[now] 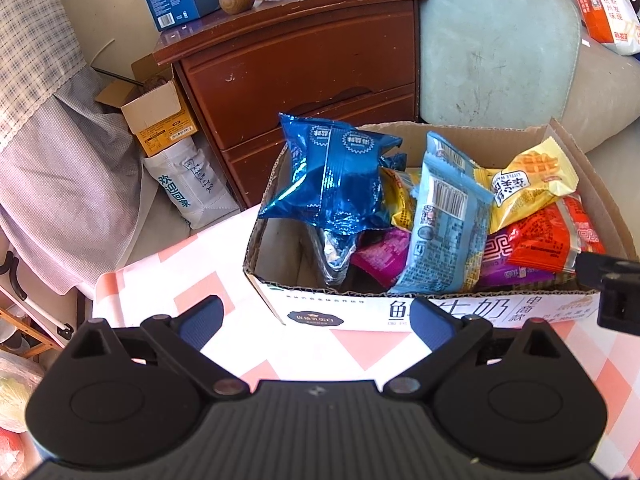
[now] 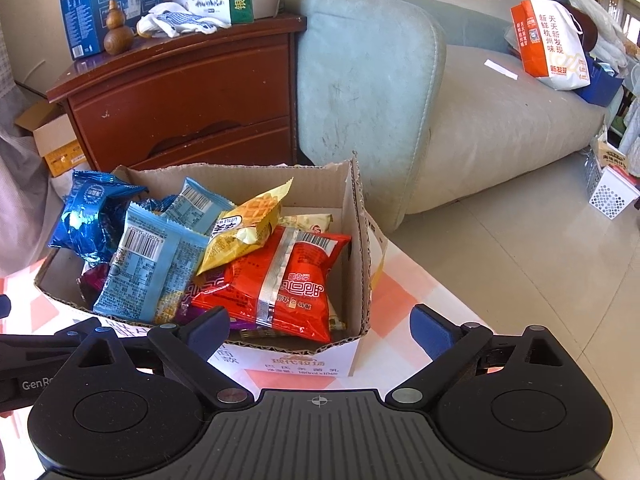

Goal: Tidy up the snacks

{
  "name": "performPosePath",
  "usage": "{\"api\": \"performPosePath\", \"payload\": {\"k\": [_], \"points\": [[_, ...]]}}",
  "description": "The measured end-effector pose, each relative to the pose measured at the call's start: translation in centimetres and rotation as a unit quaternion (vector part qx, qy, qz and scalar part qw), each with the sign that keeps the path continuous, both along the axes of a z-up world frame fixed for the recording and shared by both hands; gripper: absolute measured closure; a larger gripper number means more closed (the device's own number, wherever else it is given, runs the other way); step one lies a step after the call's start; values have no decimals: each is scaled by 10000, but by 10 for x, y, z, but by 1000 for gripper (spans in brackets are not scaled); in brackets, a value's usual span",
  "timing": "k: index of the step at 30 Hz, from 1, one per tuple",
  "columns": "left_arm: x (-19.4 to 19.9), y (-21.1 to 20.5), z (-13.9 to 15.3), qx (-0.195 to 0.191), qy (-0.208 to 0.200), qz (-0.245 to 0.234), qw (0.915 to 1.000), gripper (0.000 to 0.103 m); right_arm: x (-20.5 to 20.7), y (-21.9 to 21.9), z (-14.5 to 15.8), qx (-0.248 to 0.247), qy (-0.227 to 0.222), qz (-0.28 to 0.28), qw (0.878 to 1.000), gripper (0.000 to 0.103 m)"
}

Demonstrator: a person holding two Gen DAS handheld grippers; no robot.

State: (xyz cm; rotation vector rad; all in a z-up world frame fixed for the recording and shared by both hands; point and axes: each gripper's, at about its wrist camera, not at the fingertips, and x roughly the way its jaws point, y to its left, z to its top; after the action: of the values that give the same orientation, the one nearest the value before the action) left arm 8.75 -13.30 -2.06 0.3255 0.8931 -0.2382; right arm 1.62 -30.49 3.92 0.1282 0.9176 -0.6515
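Note:
An open cardboard box (image 1: 460, 312) (image 2: 356, 208) full of snack packets sits on a pink-and-white checked table. Inside are a shiny dark blue packet (image 1: 332, 176) (image 2: 90, 212), a light blue packet (image 1: 444, 224) (image 2: 152, 260), a yellow waffle packet (image 1: 532, 184) (image 2: 244, 232), a red packet (image 1: 552, 240) (image 2: 288, 280) and a purple packet (image 1: 384, 256). My left gripper (image 1: 316, 320) is open in front of the box's near wall, empty. My right gripper (image 2: 320, 328) is open at the box's near right corner, with nothing between its fingers; its tip shows in the left wrist view (image 1: 612, 288).
A brown wooden drawer cabinet (image 1: 304, 64) (image 2: 184, 92) stands behind the box, with cartons and a wooden gourd on top. A pale sofa (image 2: 460, 120) lies to the right, carrying an orange-and-white bag (image 2: 552, 44). A small open carton (image 1: 156, 112) sits left of the cabinet. Tiled floor (image 2: 520, 260) lies beyond the table's right edge.

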Motion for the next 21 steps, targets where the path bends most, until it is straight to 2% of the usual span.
{"api": "performPosePath", "payload": {"k": [21], "points": [[-6,-7,4,95,-105,-126,9998,4,3,8,-4,-26,120,195,9997,5]]}}
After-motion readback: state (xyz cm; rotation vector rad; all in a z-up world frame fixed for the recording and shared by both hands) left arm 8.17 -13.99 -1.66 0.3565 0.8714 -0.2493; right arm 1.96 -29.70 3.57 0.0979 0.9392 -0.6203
